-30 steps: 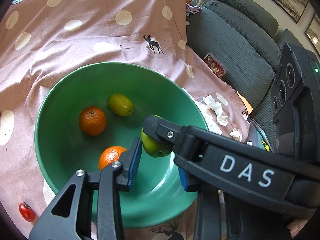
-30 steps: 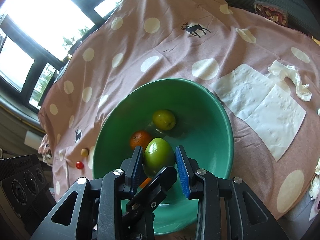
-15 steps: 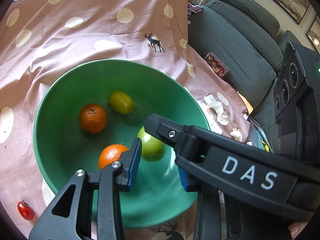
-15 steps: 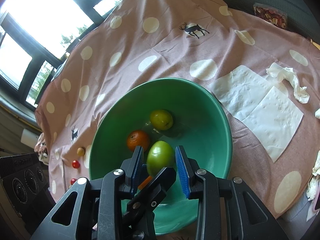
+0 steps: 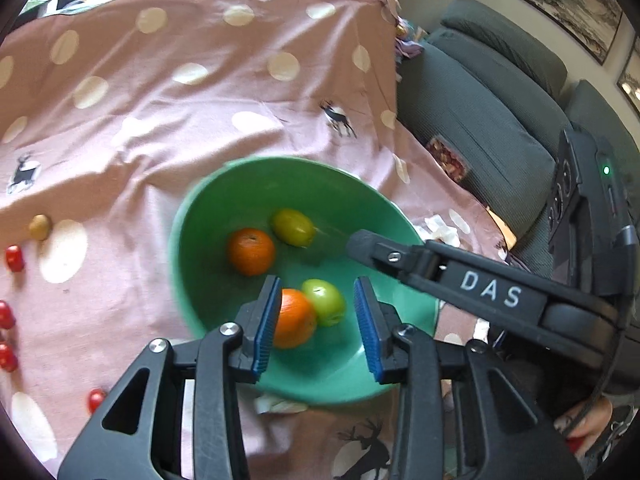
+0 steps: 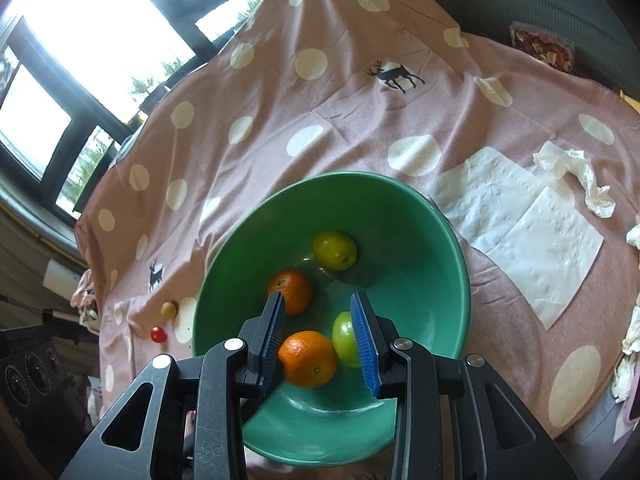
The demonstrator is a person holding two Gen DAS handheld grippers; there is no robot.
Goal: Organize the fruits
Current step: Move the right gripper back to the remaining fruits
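Your right gripper (image 6: 318, 334) is wide apart and empty — the green apple (image 6: 345, 339) sits in the green bowl (image 6: 448, 240). Lift straight up, slowly. Your left gripper (image 5: 318, 326) is apart too — go get the cherry tomatoes (image 5: 14, 258).

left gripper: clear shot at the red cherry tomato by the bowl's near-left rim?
Probably yes. The left gripper is open and empty over the green bowl; the cherry tomato lies alone on the cloth, nothing between.
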